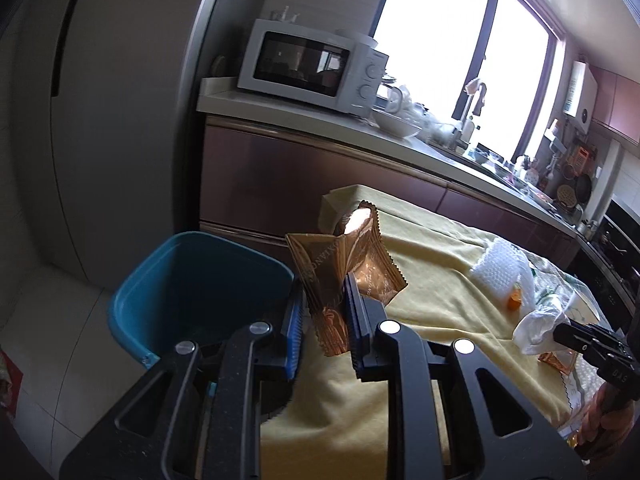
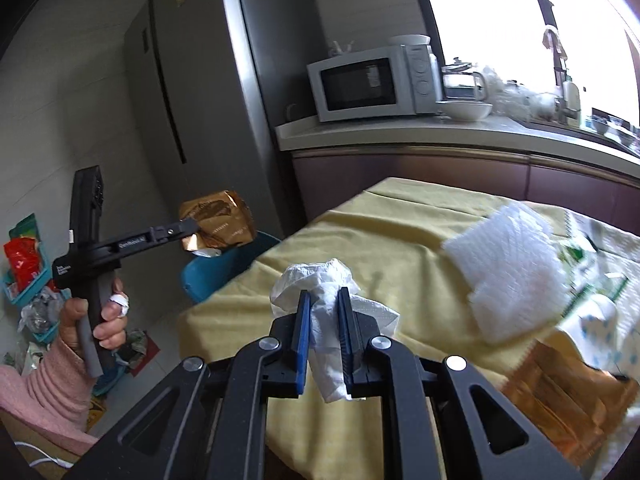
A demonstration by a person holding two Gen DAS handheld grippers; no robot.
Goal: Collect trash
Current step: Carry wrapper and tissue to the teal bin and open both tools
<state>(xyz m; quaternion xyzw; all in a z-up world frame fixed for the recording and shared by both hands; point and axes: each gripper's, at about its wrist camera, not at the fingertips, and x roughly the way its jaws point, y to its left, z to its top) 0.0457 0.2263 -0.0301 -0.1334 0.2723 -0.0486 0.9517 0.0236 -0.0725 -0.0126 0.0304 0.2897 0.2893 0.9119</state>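
My left gripper [image 1: 322, 300] is shut on a copper foil snack wrapper [image 1: 340, 272] and holds it at the table's edge, just right of the blue trash bin [image 1: 192, 280]. The right wrist view shows that wrapper [image 2: 218, 220] above the bin [image 2: 224, 268]. My right gripper [image 2: 324, 300] is shut on a crumpled white tissue [image 2: 320, 288] above the yellow tablecloth [image 2: 400, 248]. In the left wrist view it [image 1: 560, 330] holds the tissue [image 1: 536, 328] at the right.
On the cloth lie white bubble wrap [image 2: 508, 268], a second copper wrapper [image 2: 568, 404] and printed plastic bags [image 2: 596, 292]. A counter with a microwave [image 1: 312, 66] and a bowl runs behind. A fridge [image 2: 208, 100] stands left. Clutter lies on the floor [image 2: 28, 276].
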